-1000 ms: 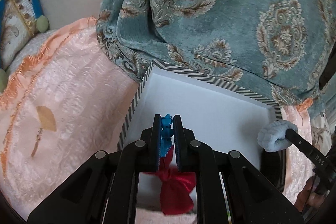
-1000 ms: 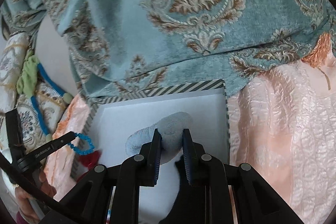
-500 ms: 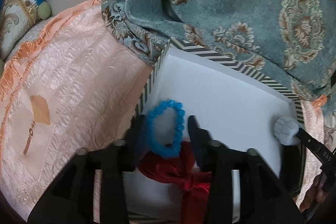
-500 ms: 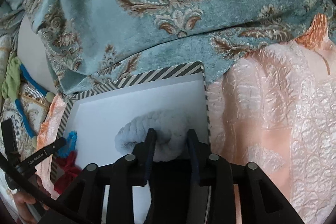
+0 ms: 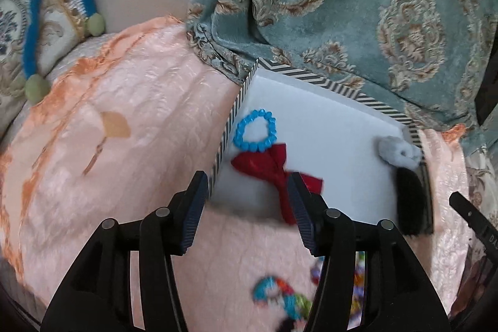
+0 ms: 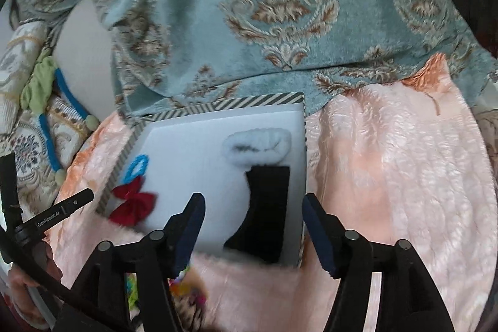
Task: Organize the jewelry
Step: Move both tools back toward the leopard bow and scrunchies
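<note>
A white box with a striped rim [image 5: 235, 109] [image 6: 236, 103] lies on the pink bedspread. Inside it lie a blue bead bracelet [image 5: 254, 130] [image 6: 137, 166], a red bow [image 5: 267, 167] [image 6: 132, 204], a pale blue fluffy scrunchie [image 5: 396, 152] [image 6: 258, 142] and a black hair piece [image 5: 409, 201] [image 6: 264, 207]. My left gripper [image 5: 247, 195] is open and empty, hovering over the box's near left corner. My right gripper [image 6: 253, 220] is open and empty, above the box's near edge by the black piece.
Several colourful hair ties [image 5: 280, 297] [image 6: 183, 285] lie on the pink bedspread [image 5: 124, 145] in front of the box. A teal patterned blanket [image 5: 358, 5] is heaped behind the box. A cushion with blue and green cord [image 5: 34, 30] lies far left.
The left gripper opened and dropped the blue bracelet into the box, then drew back. The right gripper opened, left the fluffy scrunchie in the box, and drew back.
</note>
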`<state>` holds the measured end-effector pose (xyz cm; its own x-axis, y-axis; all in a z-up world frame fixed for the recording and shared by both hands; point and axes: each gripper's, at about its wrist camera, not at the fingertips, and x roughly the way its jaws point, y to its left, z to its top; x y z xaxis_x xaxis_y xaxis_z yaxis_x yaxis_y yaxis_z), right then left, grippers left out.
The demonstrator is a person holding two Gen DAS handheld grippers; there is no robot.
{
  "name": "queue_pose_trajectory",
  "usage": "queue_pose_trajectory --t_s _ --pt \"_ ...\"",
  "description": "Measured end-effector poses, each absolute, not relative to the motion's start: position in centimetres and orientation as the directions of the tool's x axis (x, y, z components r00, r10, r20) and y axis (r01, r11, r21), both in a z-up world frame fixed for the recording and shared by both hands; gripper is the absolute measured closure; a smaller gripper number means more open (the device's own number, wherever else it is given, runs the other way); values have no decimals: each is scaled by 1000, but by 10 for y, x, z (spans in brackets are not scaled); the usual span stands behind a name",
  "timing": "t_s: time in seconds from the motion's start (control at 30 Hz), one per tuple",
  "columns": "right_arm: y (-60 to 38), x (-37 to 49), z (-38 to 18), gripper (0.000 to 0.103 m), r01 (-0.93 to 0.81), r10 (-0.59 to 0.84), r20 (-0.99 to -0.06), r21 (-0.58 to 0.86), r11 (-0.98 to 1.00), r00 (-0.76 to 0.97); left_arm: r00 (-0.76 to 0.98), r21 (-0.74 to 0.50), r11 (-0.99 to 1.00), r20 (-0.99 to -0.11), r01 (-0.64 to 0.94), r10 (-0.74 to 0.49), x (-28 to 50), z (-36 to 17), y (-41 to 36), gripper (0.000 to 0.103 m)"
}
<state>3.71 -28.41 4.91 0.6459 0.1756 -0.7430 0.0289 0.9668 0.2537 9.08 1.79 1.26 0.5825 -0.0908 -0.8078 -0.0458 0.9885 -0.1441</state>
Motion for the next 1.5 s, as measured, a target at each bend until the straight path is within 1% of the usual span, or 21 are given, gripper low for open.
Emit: queue_pose_trajectory --t_s 0.13,0.4,0.67,0.83,0.97,1.17,1.27,1.5 --pt "-266 8 59 37 12 141 -735 198 980 664 613 -127 991 -787 -45 -73 55 27 11 50" --pt "-246 -39 70 35 -18 147 -713 186 982 685 668 -68 997 -743 -23 -36 -5 44 1 50" --pt "-232 -62 75 34 -57 151 -708 155 986 690 692 -53 999 -721 -7 -34 -35 49 -5 50" --pt "-236 -74 77 34 -67 165 -695 166 984 700 673 -76 997 -737 4 -59 -44 45 -1 50" --pt "-241 -80 72 34 -64 173 -703 179 982 690 655 -95 995 -752 8 -77 -48 40 2 50" --pt "-247 -81 55 34 -67 188 -738 190 979 648 615 -126 992 -780 25 -115 -50 29 5 50" --pt "-250 -79 41 34 -65 183 -765 182 981 618 573 -165 985 -804 43 -160 -50 18 8 50" --pt "-252 -71 9 34 -52 169 -813 169 984 558 484 -182 979 -851 88 -201 -52 -10 2 50"
